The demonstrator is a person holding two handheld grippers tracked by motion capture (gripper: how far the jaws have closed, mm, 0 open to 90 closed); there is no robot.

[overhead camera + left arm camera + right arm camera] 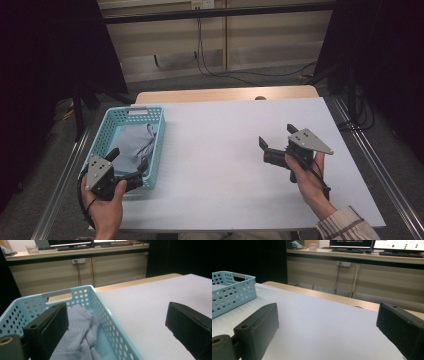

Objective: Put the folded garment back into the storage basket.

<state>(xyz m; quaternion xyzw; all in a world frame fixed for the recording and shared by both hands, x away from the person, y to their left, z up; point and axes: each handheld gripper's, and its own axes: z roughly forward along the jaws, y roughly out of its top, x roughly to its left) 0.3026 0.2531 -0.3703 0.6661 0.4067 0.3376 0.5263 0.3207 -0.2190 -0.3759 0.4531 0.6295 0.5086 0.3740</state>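
Inside the blue basket, grey cloth is being contained; left claw and right claw are being held spread, empty.

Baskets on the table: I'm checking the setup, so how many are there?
1. The light blue basket sits at the table's left side, grey cloth inside, with the left gripper at its near end.

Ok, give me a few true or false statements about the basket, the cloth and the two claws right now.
1. The blue basket sits on the table's left side. True.
2. The grey cloth lies on the bare table. False: it lies inside the basket.
3. The left claw is open at the basket's near end. True.
4. The right claw is shut on the cloth. False: it is open and holds nothing.
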